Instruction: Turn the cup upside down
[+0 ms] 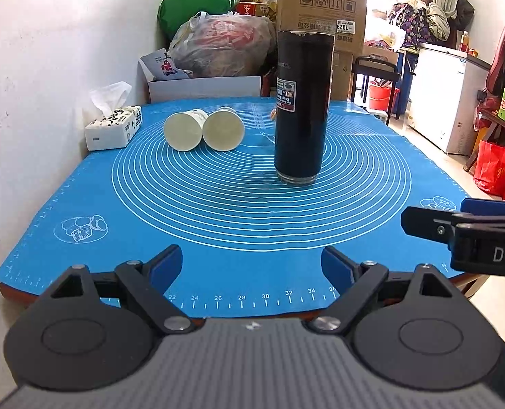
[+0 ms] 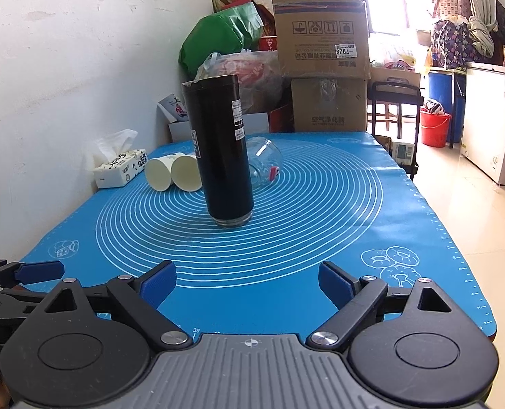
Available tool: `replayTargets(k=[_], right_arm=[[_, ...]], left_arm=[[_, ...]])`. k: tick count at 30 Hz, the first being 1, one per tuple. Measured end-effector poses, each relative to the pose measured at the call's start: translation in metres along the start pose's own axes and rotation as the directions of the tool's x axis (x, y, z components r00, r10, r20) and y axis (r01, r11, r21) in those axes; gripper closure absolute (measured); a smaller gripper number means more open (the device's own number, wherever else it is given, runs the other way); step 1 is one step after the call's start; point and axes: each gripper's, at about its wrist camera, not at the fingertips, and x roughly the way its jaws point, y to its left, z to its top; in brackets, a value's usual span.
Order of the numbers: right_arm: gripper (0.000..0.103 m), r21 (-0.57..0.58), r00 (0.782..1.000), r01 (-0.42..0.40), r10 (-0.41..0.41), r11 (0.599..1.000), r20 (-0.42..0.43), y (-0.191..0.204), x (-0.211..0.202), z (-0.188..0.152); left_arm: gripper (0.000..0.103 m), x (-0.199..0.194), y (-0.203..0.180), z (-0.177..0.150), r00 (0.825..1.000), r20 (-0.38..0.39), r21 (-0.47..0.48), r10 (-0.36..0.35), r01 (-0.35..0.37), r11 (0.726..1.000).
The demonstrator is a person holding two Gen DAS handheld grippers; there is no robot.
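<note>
A tall black cup (image 1: 301, 109) stands on end on the blue mat (image 1: 218, 211), its clear rim down on the mat; it also shows in the right wrist view (image 2: 223, 155). My left gripper (image 1: 252, 267) is open and empty near the mat's front edge, well short of the cup. My right gripper (image 2: 247, 284) is open and empty, also at the front edge. Its fingers (image 1: 422, 223) show at the right of the left wrist view. The left gripper's fingertips (image 2: 41, 270) show at the left of the right wrist view.
Two white paper cups (image 1: 204, 129) lie on their sides at the back left. A clear glass jar (image 2: 264, 165) lies on its side behind the black cup. A tissue box (image 1: 114, 127) sits by the wall. Cardboard boxes (image 2: 322, 44) and bags stand behind the table.
</note>
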Motion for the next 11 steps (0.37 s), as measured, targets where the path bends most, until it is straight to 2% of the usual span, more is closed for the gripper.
replayTargets(k=[11], right_arm=[[0.011,-0.005,1.0,0.0,0.0,1.0,-0.001,0.0004,0.0013,-0.0007]], left_arm=[[0.015,0.0004,0.003,0.0001,1.0,0.002,-0.009,0.009,-0.009,1.0]])
